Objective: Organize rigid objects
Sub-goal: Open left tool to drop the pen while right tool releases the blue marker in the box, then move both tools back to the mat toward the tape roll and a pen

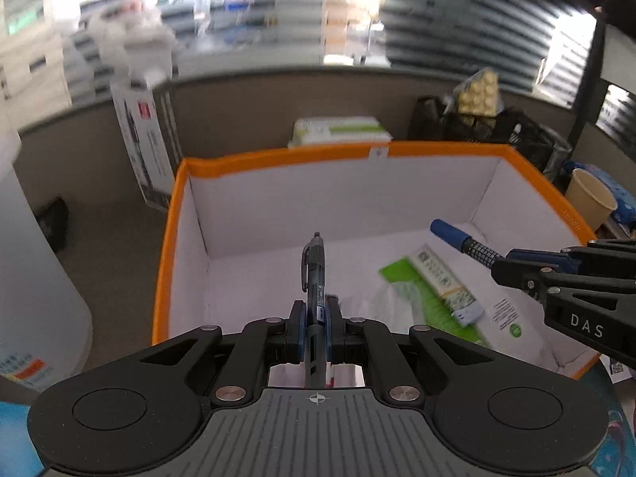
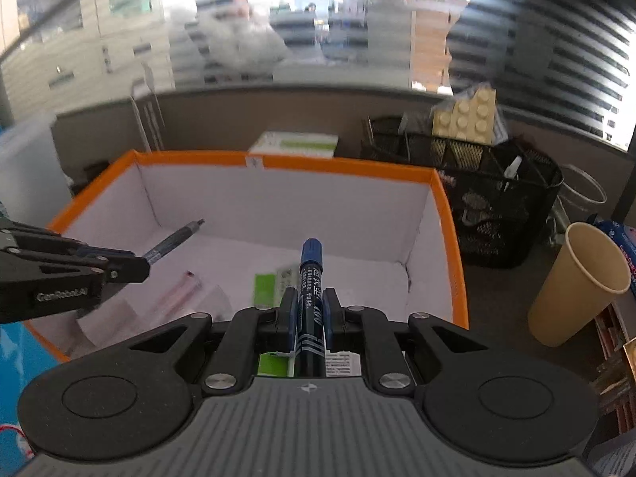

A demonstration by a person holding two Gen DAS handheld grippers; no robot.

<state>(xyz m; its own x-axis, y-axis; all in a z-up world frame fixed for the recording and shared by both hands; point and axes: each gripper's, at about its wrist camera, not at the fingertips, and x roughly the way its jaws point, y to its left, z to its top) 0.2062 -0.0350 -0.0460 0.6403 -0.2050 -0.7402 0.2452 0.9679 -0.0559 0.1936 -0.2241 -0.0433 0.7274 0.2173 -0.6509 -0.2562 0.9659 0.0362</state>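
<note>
Left fingers [image 1: 297, 328] are clamped tight on a dark retractable pen [image 1: 315, 274], pads pressing both sides of its barrel, clip end pointing forward and up. The left gripper [image 1: 316, 328] hangs over the near edge of an orange-rimmed box [image 1: 278, 156], white inside, so the pen sits above the box's open interior, clear of the floor.

Over on the other side, the right fingers [image 2: 289, 318] are closed just as firmly on a blue-capped marker [image 2: 311, 278], cap aimed forward into the same box. The right gripper [image 2: 310, 318] also hovers above the near rim. From the left wrist view the marker juts in from the right, and the two tools are well apart.

Down on the box floor: a green-and-white packet [image 1: 433, 290] with a small tube lying across it, beside some clear plastic wrapping [image 1: 387, 298].

Past the box on the table, a black mesh organizer [image 2: 497, 206] holds cream building bricks [image 2: 469, 117], and a tan paper cup [image 2: 576, 282] stands to its right. A white-and-green carton [image 2: 294, 144] sits just behind the far rim.
</note>
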